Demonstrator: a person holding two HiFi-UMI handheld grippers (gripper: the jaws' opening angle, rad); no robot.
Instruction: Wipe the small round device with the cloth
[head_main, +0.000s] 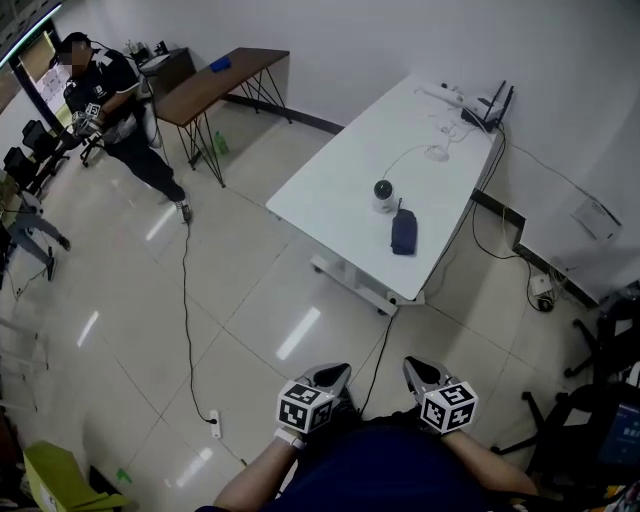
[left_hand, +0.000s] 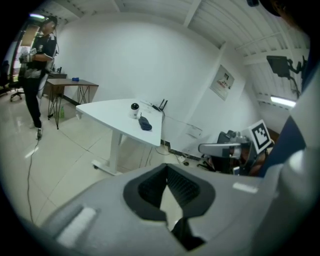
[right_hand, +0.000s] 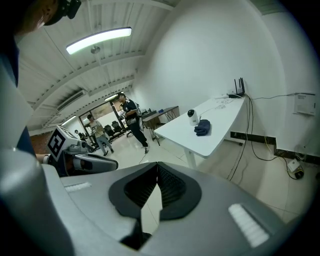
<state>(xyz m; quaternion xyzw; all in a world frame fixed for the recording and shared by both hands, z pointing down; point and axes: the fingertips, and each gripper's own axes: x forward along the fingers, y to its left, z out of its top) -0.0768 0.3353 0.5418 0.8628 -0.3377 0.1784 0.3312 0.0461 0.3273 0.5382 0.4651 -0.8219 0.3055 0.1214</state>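
The small round device (head_main: 384, 193), white with a dark lens, stands on the white table (head_main: 330, 190) well ahead of me. A folded dark blue cloth (head_main: 403, 233) lies just beside it, toward the table's near edge. Both also show in the left gripper view, device (left_hand: 134, 107) and cloth (left_hand: 145, 123), and in the right gripper view, device (right_hand: 192, 116) and cloth (right_hand: 202, 128). My left gripper (head_main: 336, 377) and right gripper (head_main: 417, 371) are held close to my body above the floor, far from the table. Each has its jaws shut with nothing between them (left_hand: 167, 184) (right_hand: 157, 182).
A router (head_main: 490, 105) and white cables lie at the table's far end. A person (head_main: 120, 100) stands at far left by a brown table (head_main: 215, 80). A cord runs over the floor to a power strip (head_main: 214, 425). Dark chairs (head_main: 600, 400) stand at right.
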